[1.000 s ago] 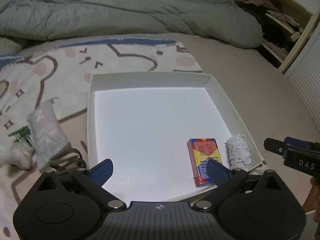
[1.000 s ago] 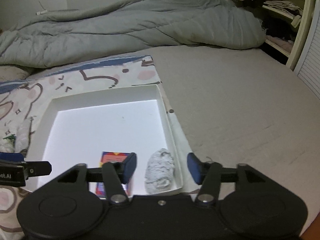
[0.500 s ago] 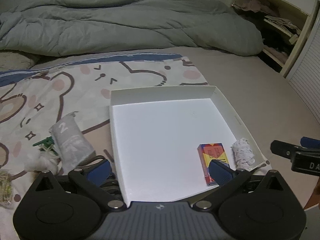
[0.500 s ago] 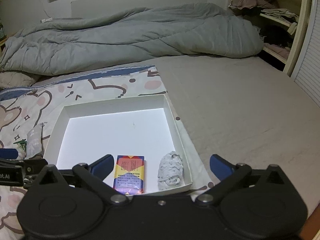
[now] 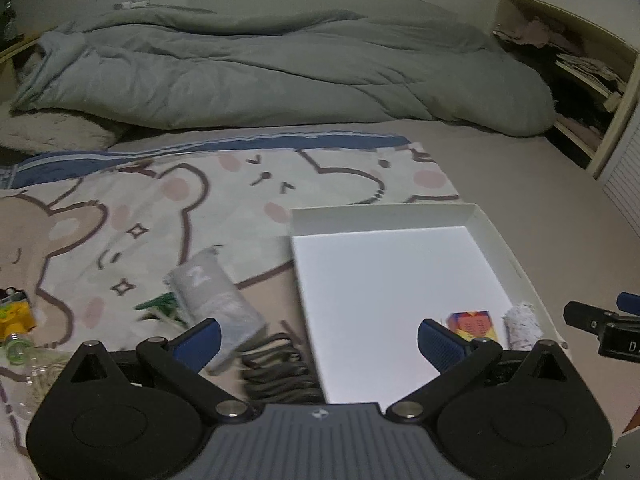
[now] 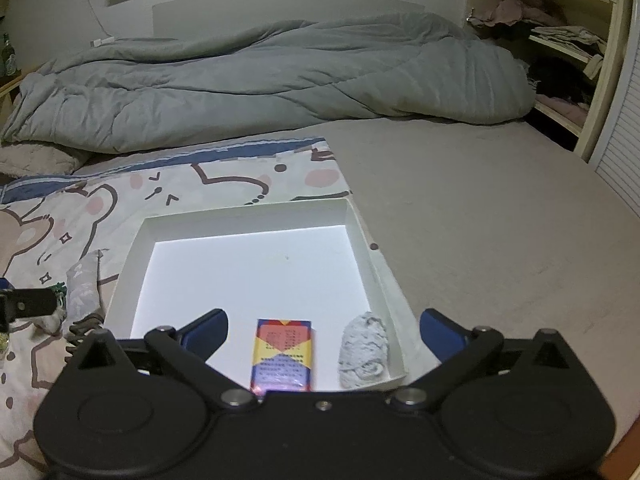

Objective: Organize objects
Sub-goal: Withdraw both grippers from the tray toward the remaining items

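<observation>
Nearest the cameras, the left gripper (image 5: 318, 338) and right gripper (image 6: 324, 330) both hang with jaws spread wide and nothing between the pads. Just past them a white tray (image 6: 248, 216) lies on a bed, holding 2 things at its near right corner: a colourful box (image 6: 282, 354) and, just to its right, a pale knitted roll (image 6: 363, 350). Left of the tray, on a bear-print blanket (image 5: 132, 208), lie a dark coiled cord (image 5: 280, 372), a grey pouch (image 5: 218, 300) marked 2 and a yellow item (image 5: 14, 314), with a grey duvet (image 5: 280, 76) bunched farthest back.
</observation>
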`<move>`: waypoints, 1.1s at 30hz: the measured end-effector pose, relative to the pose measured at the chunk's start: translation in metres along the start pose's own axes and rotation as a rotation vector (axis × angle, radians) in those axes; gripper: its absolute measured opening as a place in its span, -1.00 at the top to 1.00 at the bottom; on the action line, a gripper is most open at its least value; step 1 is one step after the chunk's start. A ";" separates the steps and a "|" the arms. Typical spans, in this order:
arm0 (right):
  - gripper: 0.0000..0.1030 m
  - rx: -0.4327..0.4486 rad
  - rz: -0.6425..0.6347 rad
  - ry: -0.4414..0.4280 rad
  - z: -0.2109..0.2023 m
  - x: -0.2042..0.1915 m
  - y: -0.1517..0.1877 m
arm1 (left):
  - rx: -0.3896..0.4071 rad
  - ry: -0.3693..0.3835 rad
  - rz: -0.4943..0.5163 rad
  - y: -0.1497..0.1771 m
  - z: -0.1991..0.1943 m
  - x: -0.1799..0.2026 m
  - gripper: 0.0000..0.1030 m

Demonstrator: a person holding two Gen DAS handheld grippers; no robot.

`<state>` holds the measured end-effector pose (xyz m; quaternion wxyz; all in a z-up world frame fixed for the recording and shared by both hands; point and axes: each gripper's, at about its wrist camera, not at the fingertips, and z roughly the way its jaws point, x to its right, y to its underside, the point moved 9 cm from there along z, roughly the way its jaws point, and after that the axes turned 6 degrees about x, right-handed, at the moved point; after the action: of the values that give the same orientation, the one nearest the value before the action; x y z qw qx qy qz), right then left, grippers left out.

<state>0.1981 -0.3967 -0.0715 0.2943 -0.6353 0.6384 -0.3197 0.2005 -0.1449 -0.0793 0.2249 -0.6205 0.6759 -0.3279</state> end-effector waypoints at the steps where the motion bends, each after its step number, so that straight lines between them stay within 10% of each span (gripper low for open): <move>1: -1.00 0.000 0.001 -0.002 0.001 -0.003 -0.001 | 0.002 -0.009 -0.002 -0.001 -0.001 -0.007 -1.00; 33: -1.00 0.027 -0.106 -0.256 0.037 -0.204 -0.035 | 0.068 -0.241 -0.108 -0.001 -0.041 -0.205 -1.00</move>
<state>0.2528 -0.1941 -0.0740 0.3643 -0.6999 0.5568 -0.2598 0.1980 0.0645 -0.0718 0.3073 -0.6829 0.5982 -0.2852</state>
